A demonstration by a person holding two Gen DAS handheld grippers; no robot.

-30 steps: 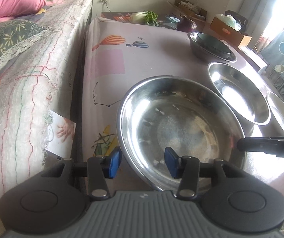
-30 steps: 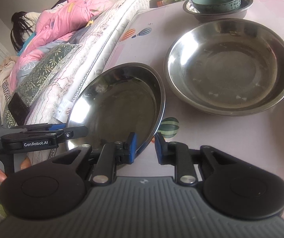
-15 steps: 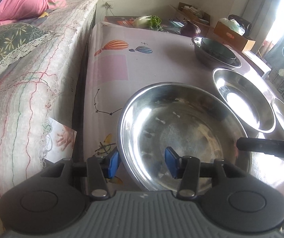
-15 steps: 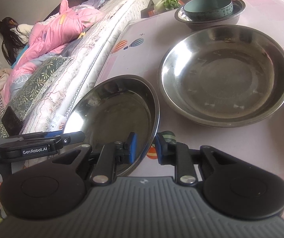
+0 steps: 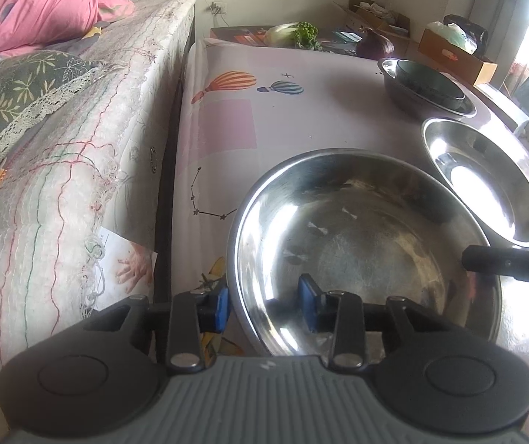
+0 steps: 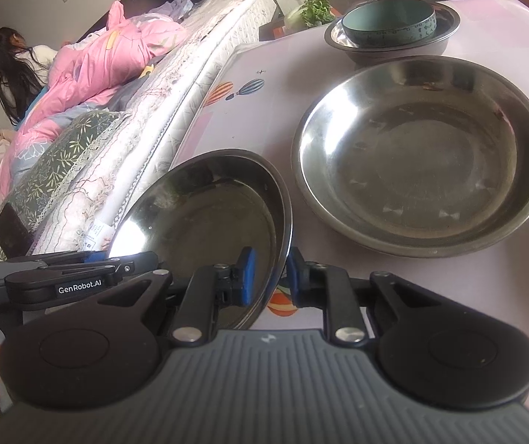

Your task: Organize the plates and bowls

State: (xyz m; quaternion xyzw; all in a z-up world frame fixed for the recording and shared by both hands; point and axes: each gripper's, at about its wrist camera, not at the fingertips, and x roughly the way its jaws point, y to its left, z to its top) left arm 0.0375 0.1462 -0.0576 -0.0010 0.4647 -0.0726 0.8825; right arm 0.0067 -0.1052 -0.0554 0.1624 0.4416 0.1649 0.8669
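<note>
Near steel plate [image 5: 368,244] at table's bed-side edge, rim pinched by right gripper [image 6: 268,275] and straddled by just-narrowed left gripper [image 5: 264,305], pads not clearly pressing; printed pink tablecloth [image 5: 227,122], bed [image 5: 79,148] alongside.

The left wrist view is taken close above the near steel plate [image 5: 368,251], facing steeply down along the bedside. The right wrist view is aimed leftward at that plate [image 6: 209,236]. The second steel plate [image 6: 423,155] is shared.
</note>
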